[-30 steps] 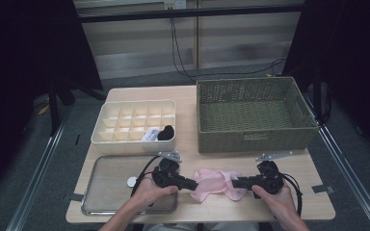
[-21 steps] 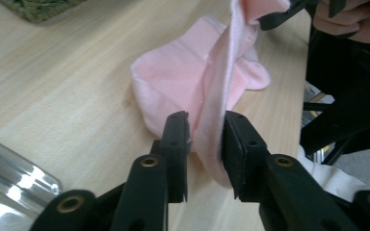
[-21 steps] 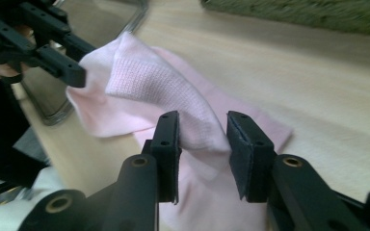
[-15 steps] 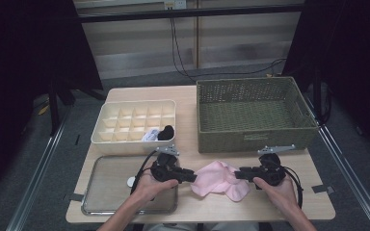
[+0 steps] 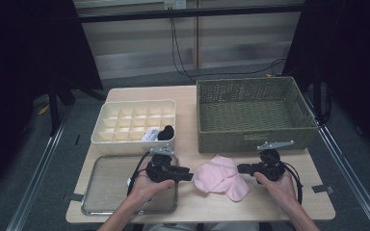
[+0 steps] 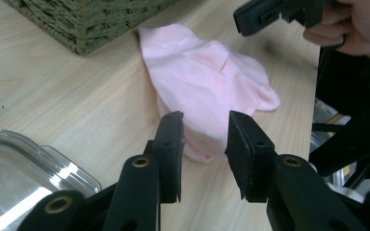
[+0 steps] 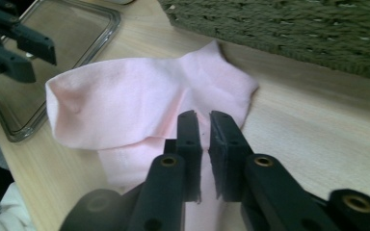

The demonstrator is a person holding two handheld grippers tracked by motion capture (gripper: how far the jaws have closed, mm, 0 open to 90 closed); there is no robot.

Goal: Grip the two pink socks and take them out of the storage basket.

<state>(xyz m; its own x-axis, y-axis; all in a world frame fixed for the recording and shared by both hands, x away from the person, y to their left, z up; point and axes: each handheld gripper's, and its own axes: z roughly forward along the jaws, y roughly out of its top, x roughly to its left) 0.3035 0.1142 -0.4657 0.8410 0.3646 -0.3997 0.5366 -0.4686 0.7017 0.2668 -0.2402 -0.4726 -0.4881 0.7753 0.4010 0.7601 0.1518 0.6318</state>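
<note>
A pink sock point(image 5: 220, 177) lies spread on the wooden table point(image 5: 289, 202) between my two grippers. My left gripper point(image 5: 190, 174) points at the sock's left edge. In the left gripper view its jaws point(image 6: 203, 130) have just been opening; they stand apart with the sock's point(image 6: 207, 82) near edge in the gap, and the pads do not press it. My right gripper point(image 5: 241, 168) sits at the sock's right side. In the right gripper view its jaws point(image 7: 205, 126) have just been closing and stand almost together on the sock's point(image 7: 125, 101) fabric.
A green wicker basket point(image 5: 255, 113) stands behind the sock at the right. A cream compartment box point(image 5: 135, 120) at the left holds a black roll point(image 5: 166, 131) and a white one. A clear tray point(image 5: 111, 187) lies under my left hand near the front edge.
The sock, bunched and stretched between both grippers a second ago, now lies wider and flatter on the table. The left jaws have opened off it. Both hands stayed nearly in place.
</note>
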